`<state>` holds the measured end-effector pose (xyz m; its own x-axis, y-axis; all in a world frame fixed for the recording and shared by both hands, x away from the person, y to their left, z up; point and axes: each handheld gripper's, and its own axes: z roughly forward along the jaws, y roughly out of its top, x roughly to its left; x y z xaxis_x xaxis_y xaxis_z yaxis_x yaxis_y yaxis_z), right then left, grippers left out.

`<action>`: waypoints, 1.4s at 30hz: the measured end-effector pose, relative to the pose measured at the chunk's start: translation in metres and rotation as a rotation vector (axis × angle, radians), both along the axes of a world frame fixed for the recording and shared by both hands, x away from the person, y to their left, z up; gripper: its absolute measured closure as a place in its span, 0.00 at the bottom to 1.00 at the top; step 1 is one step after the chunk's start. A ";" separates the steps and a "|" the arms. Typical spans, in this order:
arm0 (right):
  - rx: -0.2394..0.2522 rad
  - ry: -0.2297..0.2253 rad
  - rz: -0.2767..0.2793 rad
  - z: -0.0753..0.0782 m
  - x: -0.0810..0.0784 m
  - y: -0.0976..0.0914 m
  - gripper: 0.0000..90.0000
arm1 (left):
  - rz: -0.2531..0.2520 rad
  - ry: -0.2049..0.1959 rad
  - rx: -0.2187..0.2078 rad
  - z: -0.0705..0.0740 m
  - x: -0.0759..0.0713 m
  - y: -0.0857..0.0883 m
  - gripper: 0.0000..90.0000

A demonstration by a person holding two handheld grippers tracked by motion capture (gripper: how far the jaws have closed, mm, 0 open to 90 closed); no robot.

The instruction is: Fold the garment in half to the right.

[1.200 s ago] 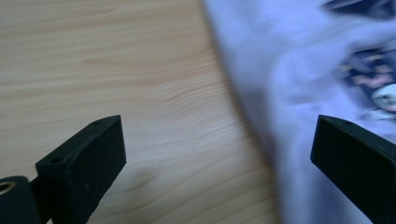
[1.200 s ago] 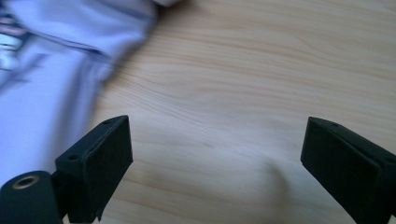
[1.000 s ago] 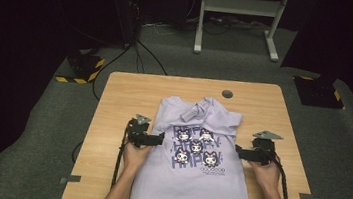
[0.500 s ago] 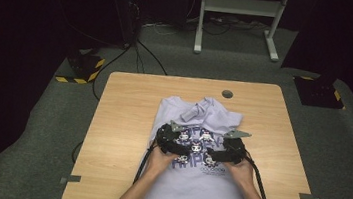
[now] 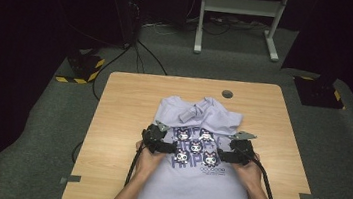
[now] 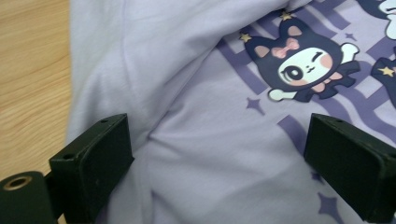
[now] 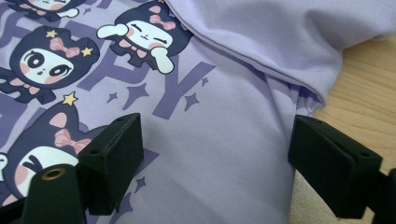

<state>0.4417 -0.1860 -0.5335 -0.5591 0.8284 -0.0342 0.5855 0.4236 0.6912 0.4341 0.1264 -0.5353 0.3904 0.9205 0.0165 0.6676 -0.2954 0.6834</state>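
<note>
A lavender T-shirt with dark cartoon characters printed on its chest lies flat on the wooden table, collar away from me. My left gripper rests low over the shirt's left side, open, with smooth fabric spanning the gap between its jaws. My right gripper mirrors it on the right side, open. Its jaws have just been closing a little, and the cloth under them lies flat, not pinched. A folded sleeve edge lies just beyond the right jaws.
A small crumpled fold sits near the collar. A round cable hole is in the table's far edge. Bare wood flanks the shirt on both sides. Tape marks sit near the front corners.
Both grippers came inward from the shirt's outer edges onto its printed chest, then eased slightly apart again. The shirt lies much as before.
</note>
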 end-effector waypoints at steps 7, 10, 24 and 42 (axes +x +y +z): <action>0.044 -0.041 0.065 0.006 -0.002 0.021 0.20 | -0.097 -0.032 -0.031 0.002 0.004 -0.020 0.08; 0.016 -0.012 0.079 -0.001 0.003 0.031 0.19 | -0.088 -0.021 -0.005 -0.001 0.009 -0.024 0.08; 0.022 0.017 0.056 -0.002 -0.005 0.006 0.21 | -0.077 0.014 -0.021 -0.001 -0.013 -0.012 0.11; 0.028 0.008 0.034 -0.002 0.013 0.010 0.24 | -0.052 -0.012 -0.018 -0.001 0.006 -0.014 0.16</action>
<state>0.4547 -0.1756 -0.5351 -0.5873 0.8094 -0.0070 0.5763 0.4242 0.6985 0.4401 0.1125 -0.5367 0.4372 0.8994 0.0049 0.6436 -0.3167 0.6968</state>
